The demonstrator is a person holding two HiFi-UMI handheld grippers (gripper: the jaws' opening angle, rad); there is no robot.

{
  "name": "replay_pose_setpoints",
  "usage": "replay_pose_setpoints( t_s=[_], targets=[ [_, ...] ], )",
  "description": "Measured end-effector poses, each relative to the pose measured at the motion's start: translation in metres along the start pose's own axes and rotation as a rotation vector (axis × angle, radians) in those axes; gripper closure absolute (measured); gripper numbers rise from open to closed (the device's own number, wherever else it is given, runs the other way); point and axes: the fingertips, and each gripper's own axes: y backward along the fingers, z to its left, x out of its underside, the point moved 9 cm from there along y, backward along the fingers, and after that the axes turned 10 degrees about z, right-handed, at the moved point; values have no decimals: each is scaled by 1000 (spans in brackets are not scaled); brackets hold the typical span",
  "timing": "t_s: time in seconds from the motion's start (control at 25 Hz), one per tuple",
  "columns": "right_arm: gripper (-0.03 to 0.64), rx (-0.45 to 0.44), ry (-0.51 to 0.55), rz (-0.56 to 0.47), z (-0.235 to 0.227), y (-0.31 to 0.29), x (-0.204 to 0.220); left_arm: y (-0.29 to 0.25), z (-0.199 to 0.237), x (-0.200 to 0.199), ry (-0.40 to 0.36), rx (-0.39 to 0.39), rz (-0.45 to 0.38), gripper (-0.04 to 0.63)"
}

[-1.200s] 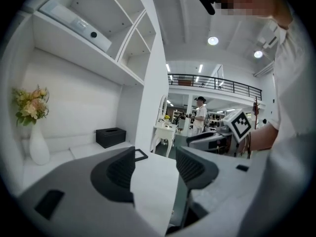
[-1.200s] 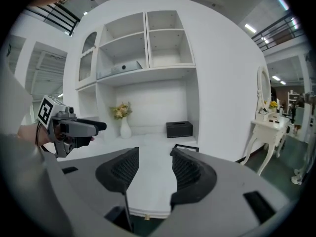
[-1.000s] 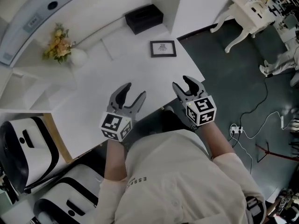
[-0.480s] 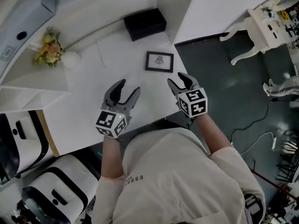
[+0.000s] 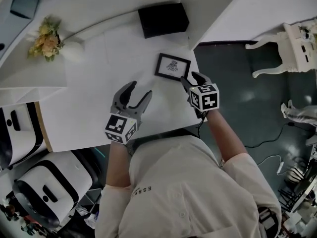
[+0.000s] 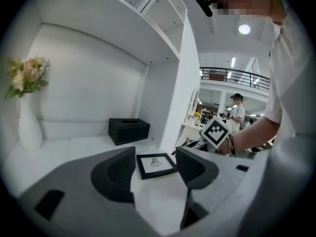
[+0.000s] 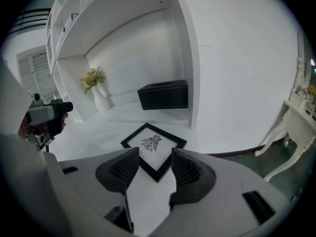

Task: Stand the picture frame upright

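Observation:
A black picture frame (image 5: 172,66) with a small drawing lies flat on the white table (image 5: 89,108), near its right edge. My right gripper (image 5: 190,78) is open, its tips just at the frame's near right corner. In the right gripper view the frame (image 7: 154,144) lies a little beyond the open jaws, and I cannot tell if they touch it. My left gripper (image 5: 138,90) is open and empty, over the table to the left of the frame. The left gripper view has the frame (image 6: 156,164) farther ahead between its jaws.
A black box (image 5: 163,20) stands behind the frame against the white partition. A white vase of flowers (image 5: 47,38) is at the back left. The table ends just right of the frame, over dark floor with a white chair (image 5: 292,43). White and black machines (image 5: 44,192) stand lower left.
Both grippers have moved forward over the table. The right one has closed in on the frame's near right corner. Both stay open, and the frame still lies flat.

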Motion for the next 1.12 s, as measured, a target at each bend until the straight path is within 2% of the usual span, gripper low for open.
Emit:
replay_pose_setpoints(
  t_s=[0.12,0.28,0.4,0.6,0.88,1.12],
  targets=[
    [399,-5,-30,43,-13,-19,0,-6,3,5,32,-12,9,344],
    [407,-3,-98,83,-27,-37,-1,-10,5,8,6,-24,21,344],
    [435,-5,-143,106,-34,-46,-2,-12,7,7,17,-34,13,344],
    [446,2,-176,161,-39,-58,1,-18,8,9,23,-38,19,344],
    [484,-6,-215,175,-35,-61,0,-18,4,13,20,-32,27,344],
    [488,-6,-203,193,-26,-56,6,-7,2,19,31,-53,29,344]
  ],
)
